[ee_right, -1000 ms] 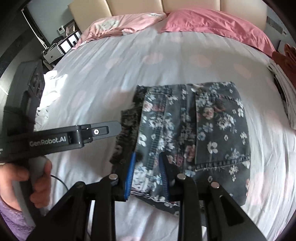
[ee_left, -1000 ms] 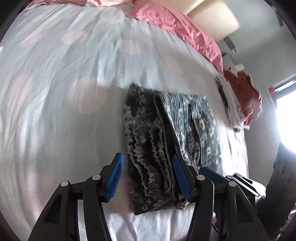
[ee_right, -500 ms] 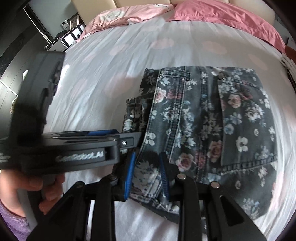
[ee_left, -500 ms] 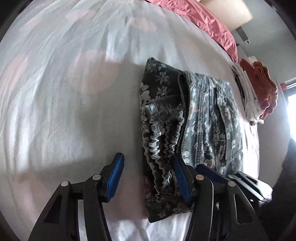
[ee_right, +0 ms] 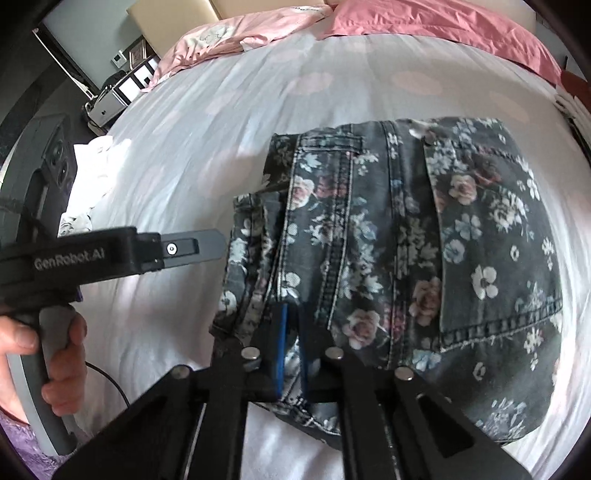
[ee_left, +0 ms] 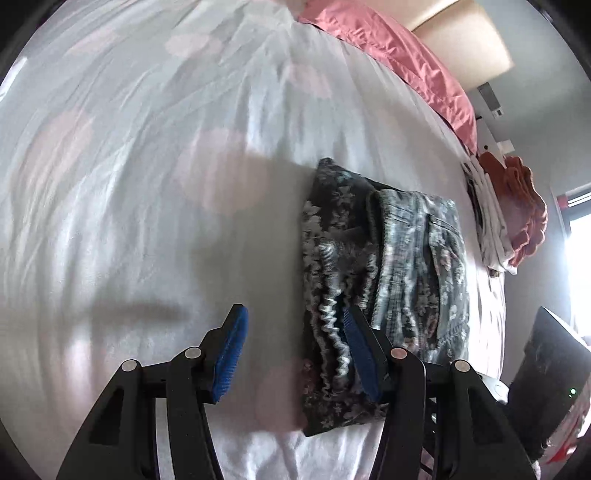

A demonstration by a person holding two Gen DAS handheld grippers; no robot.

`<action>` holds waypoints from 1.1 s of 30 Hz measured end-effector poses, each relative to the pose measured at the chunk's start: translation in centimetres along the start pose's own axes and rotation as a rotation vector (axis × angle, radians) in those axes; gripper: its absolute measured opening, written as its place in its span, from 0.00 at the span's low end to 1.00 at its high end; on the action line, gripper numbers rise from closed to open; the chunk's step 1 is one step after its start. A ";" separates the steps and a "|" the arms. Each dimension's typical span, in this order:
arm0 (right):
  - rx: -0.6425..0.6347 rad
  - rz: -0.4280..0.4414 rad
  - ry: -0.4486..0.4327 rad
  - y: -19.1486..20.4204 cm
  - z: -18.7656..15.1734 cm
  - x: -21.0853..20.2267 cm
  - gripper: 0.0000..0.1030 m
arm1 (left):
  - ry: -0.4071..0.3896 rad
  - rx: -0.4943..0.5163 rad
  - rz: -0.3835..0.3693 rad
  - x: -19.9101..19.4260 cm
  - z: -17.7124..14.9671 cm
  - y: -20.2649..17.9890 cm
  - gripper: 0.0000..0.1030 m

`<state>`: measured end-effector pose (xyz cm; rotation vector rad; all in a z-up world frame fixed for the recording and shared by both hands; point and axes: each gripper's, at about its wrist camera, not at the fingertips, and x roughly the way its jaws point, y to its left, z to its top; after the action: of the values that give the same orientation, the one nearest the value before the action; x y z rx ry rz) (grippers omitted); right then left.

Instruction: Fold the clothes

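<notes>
A folded dark floral denim garment (ee_right: pixel 406 258) lies on the white bed sheet (ee_right: pixel 221 110), its back pocket facing up. My right gripper (ee_right: pixel 293 314) is shut on the garment's near edge, with fabric pinched between the blue pads. In the left wrist view the same garment (ee_left: pixel 417 258) shows its ruffled elastic band on the left side. My left gripper (ee_left: pixel 293 314) stands open over that left edge: the right pad sits above the ruffle, the left pad above bare sheet. Part of the left gripper (ee_right: pixel 184 247) and the hand (ee_right: pixel 55 350) holding it show in the right wrist view.
Pink pillows (ee_right: pixel 443 22) lie at the head of the bed. A stack of folded white and rust clothes (ee_left: pixel 506 214) sits at the bed's right edge. Loose white laundry (ee_right: pixel 92 162) and a dark speaker (ee_right: pixel 55 158) are at the left. A dark object (ee_left: pixel 546 369) stands at lower right.
The right jaws have closed onto the garment's near edge. Both grippers have come lower and closer to the garment; the left gripper has stayed open.
</notes>
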<state>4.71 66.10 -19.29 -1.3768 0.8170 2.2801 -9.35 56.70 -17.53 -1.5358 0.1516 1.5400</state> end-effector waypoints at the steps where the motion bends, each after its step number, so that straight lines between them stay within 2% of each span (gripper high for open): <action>1: 0.008 0.009 -0.011 -0.1 0.0 -0.2 0.03 | 0.000 0.006 -0.003 0.1 0.0 -0.3 0.54; 5: -0.002 0.021 -0.059 0.5 0.1 -1.8 0.03 | 0.001 0.007 0.005 -0.1 -0.2 -0.3 0.54; 11: -0.051 0.036 -0.085 2.5 0.5 -3.2 0.03 | -0.012 -0.015 0.001 -0.7 -0.3 0.3 0.54; 20: -0.040 0.064 0.014 2.0 -0.3 1.2 0.05 | -0.002 0.020 -0.021 -0.1 -0.4 -0.5 0.54; 22: -0.031 0.073 0.011 1.9 -0.2 0.8 0.08 | 0.000 0.004 0.002 0.1 -0.5 -0.7 0.54; 27: -0.042 0.068 -0.016 1.2 -0.7 -2.9 0.09 | -0.028 0.057 0.008 0.0 -0.7 -2.3 0.54; 28: -0.049 0.063 -0.024 1.0 -0.8 -3.9 0.11 | -0.033 0.066 0.009 0.1 -0.7 -2.6 0.54; 30: -0.071 0.041 -0.036 -0.1 -0.5 -5.7 0.27 | -0.043 0.082 0.013 0.2 -0.8 -3.2 0.54; 31: -0.076 0.027 -0.046 -1.0 -0.3 -6.7 0.32 | -0.048 0.091 0.015 0.3 -0.9 -3.5 0.55; 33: -0.073 -0.008 -0.074 -3.6 0.1 -8.4 0.52 | -0.056 0.100 0.022 0.6 -0.8 -4.0 0.55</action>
<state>10.62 68.92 -12.84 -1.3149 0.7106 2.3605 -5.96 58.74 -16.19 -1.4151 0.2111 1.5681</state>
